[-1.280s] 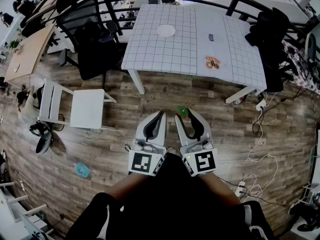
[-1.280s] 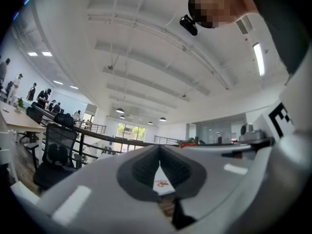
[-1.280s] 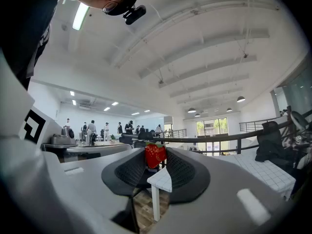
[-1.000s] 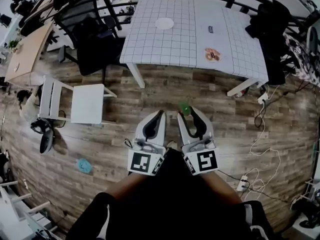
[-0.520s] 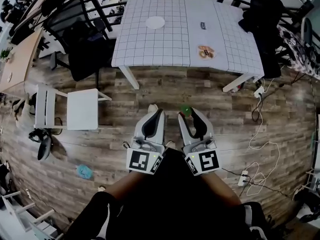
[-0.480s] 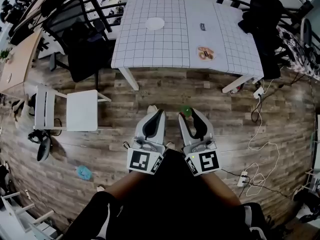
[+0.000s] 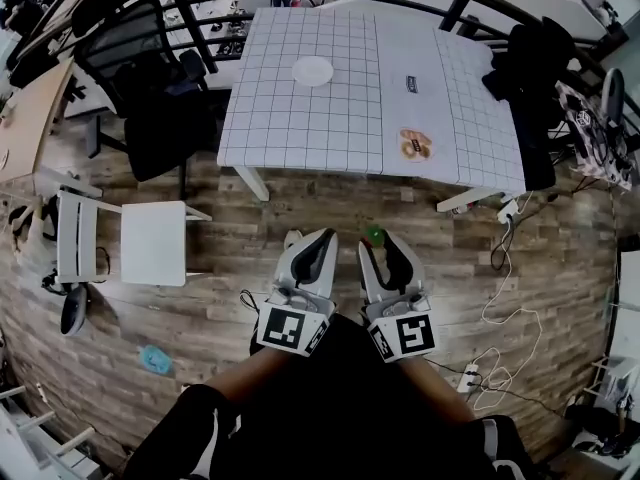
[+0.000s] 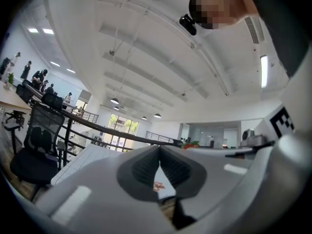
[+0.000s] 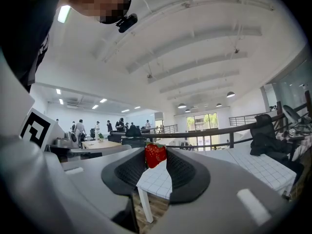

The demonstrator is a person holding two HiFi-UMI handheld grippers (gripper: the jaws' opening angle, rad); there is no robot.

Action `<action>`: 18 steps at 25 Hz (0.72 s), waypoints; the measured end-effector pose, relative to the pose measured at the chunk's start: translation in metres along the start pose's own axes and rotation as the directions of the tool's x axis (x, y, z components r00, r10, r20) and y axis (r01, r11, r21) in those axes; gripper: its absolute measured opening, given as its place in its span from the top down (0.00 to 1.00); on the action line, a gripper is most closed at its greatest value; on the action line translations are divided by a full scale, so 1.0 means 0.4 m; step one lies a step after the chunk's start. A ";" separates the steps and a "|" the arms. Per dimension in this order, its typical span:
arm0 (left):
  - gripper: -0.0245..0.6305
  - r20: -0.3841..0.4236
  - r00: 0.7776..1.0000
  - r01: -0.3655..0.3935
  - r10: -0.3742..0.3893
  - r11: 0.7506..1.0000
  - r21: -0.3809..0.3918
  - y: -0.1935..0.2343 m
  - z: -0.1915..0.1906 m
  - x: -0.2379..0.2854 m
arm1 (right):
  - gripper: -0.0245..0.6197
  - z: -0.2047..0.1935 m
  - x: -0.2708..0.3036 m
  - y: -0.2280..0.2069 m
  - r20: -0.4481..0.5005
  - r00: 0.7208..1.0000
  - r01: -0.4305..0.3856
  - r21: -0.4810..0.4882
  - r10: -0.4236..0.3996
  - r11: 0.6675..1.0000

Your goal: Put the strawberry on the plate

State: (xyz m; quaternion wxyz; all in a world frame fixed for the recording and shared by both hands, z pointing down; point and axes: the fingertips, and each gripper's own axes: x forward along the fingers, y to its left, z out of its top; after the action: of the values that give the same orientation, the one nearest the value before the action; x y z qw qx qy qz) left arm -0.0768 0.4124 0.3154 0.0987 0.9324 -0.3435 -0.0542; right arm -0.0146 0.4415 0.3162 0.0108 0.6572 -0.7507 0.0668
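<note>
A red strawberry (image 9: 155, 155) with a green cap (image 7: 375, 235) sits between the tips of my right gripper (image 7: 377, 237), which is shut on it and held about level over the wooden floor. My left gripper (image 7: 324, 235) is beside it, its jaws meeting at the tips (image 8: 159, 148) with nothing between them. The white plate (image 7: 313, 70) lies on the far left part of the table (image 7: 300, 128), which has a grid-pattern cloth. Both grippers are short of the table's near edge. In the right gripper view the table's corner (image 9: 158, 179) shows behind the strawberry.
A black office chair (image 7: 150, 78) stands left of the table and a white chair (image 7: 150, 243) nearer on the left. A dark chair with clothes (image 7: 530, 78) is at the table's right end. A doughnut picture (image 7: 412, 144) lies on the cloth. Cables (image 7: 495, 308) trail on the floor at right.
Both grippers have moved forward together toward the table, which now lies nearer in the head view. The strawberry stays in the right gripper.
</note>
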 end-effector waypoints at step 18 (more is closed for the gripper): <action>0.95 0.017 0.989 -0.144 0.145 0.988 -0.053 0.537 0.126 0.300 | 0.75 0.092 0.598 -0.016 -0.082 0.992 -0.102 -0.025 0.099 0.995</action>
State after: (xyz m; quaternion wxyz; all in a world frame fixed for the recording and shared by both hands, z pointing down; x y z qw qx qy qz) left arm -0.1294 0.1670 0.3097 0.1228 0.9017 -0.4094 -0.0653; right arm -0.0382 0.2008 0.3051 0.0472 0.6151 -0.7827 0.0828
